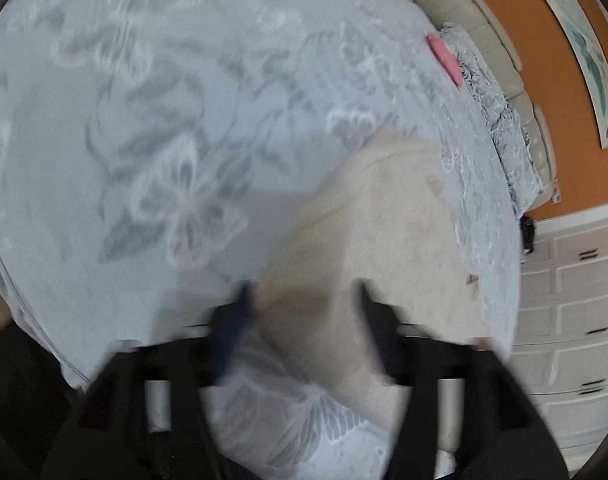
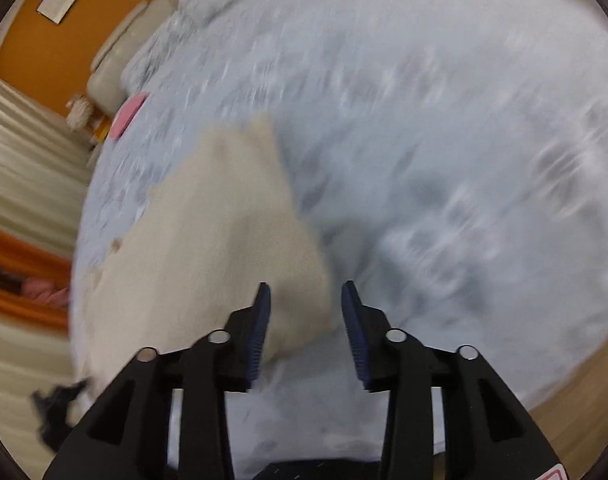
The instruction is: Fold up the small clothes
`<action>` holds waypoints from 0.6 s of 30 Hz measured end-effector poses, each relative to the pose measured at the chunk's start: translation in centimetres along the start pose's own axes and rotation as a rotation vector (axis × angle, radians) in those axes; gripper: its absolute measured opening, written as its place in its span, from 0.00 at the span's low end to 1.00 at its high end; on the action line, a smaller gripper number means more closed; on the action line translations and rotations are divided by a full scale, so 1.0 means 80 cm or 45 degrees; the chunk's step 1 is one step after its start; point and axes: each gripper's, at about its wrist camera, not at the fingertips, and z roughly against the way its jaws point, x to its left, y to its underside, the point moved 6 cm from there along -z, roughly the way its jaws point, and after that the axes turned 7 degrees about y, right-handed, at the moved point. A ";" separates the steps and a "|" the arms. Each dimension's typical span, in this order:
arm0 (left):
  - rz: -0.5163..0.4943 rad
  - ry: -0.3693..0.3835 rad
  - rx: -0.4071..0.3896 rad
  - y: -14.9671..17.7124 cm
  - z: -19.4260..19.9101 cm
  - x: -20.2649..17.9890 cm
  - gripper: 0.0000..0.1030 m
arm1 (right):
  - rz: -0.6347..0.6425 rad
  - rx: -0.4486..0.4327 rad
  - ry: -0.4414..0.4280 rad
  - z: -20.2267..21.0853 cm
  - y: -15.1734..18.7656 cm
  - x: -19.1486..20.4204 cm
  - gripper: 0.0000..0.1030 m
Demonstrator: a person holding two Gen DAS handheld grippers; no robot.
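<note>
Bed (image 1: 143,120), patterned grey-blue cover. Cream garment (image 1: 384,216) lying flat on it, near edge under both my tools. Pink item (image 1: 444,58), far side. My left hand-held gripper (image 1: 304,300): jaws wide, straddling cloth, gripping nothing. My right hand-held gripper (image 2: 306,300): partly open around the garment's corner, not pinching.

Garment (image 2: 223,248): cream cloth, matt, finely ribbed weave. Bedspread (image 1: 183,80): pale blue-grey cloth, matt, printed butterflies. Hand-held gripper bodies (image 2: 304,300): black matt plastic, round shiny metal studs; pads (image 2: 259,332) dark blue, ridged. Headboard (image 1: 492,40): cream padded, slight sheen. Drawers (image 1: 576,320): white, smooth.
</note>
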 end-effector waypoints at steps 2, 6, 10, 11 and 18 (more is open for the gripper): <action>-0.064 -0.010 -0.028 -0.007 -0.002 -0.012 0.81 | 0.042 -0.080 0.012 0.019 -0.015 0.012 0.52; -0.035 -0.053 0.040 -0.011 -0.033 -0.008 0.86 | 0.283 -0.084 0.029 0.006 -0.047 0.064 0.65; -0.021 -0.090 0.029 -0.008 -0.039 0.001 0.82 | 0.396 -0.076 0.113 -0.048 -0.092 0.097 0.67; -0.030 -0.097 0.025 -0.007 -0.040 0.000 0.80 | 0.419 -0.045 0.101 -0.064 -0.095 0.102 0.39; -0.097 -0.114 0.036 -0.002 -0.044 -0.002 0.83 | 0.390 -0.047 0.137 -0.095 -0.121 0.099 0.06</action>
